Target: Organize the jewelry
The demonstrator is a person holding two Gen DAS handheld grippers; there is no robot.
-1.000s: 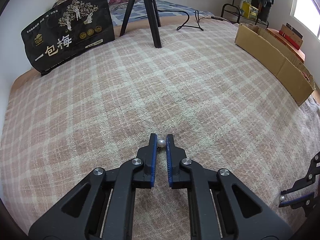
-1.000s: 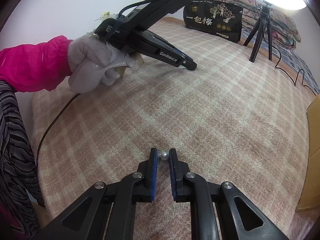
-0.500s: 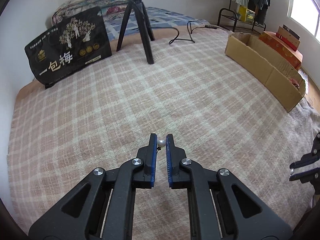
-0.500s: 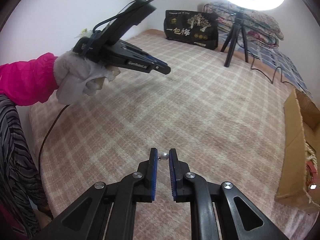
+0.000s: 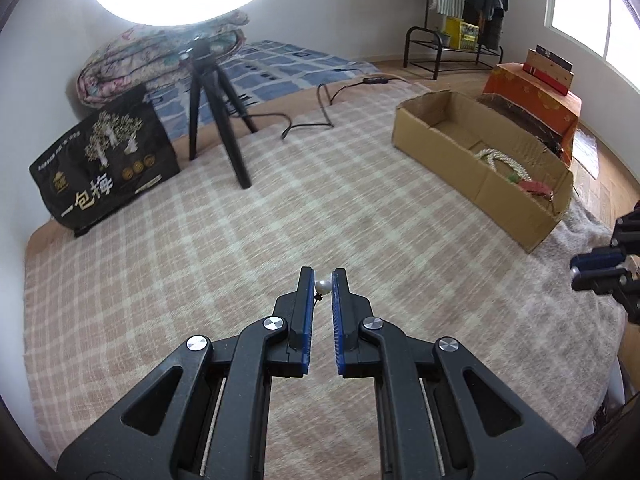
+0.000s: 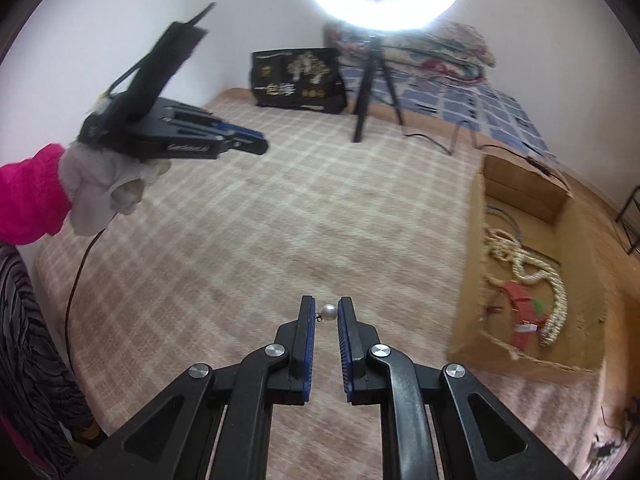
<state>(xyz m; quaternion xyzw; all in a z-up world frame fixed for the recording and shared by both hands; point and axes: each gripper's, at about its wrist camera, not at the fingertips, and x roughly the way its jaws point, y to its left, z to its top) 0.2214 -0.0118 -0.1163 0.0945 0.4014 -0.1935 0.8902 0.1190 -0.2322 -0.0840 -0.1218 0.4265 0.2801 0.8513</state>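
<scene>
The right tongs (image 5: 576, 271) are cut off at the left view's edge. Each pair clenches a small round pearl earring: left tongs (image 5: 323, 286) one earring (image 5: 322, 287), right the other earring (image 6: 329, 312), above the checked woven blanket (image 5: 224, 240), near the cardboard box (image 6: 468, 280) of blurred beads

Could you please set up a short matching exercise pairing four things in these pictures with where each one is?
Things:
1. pearl earring
2. rope necklace
3. tripod
4. black bag

Places:
A. standing on the plaid blanket
B. pinched in the left gripper
C. propped at the blanket's far edge
D. inside the cardboard box

Pairs: 1-B, 2-D, 3-A, 4-C
</scene>
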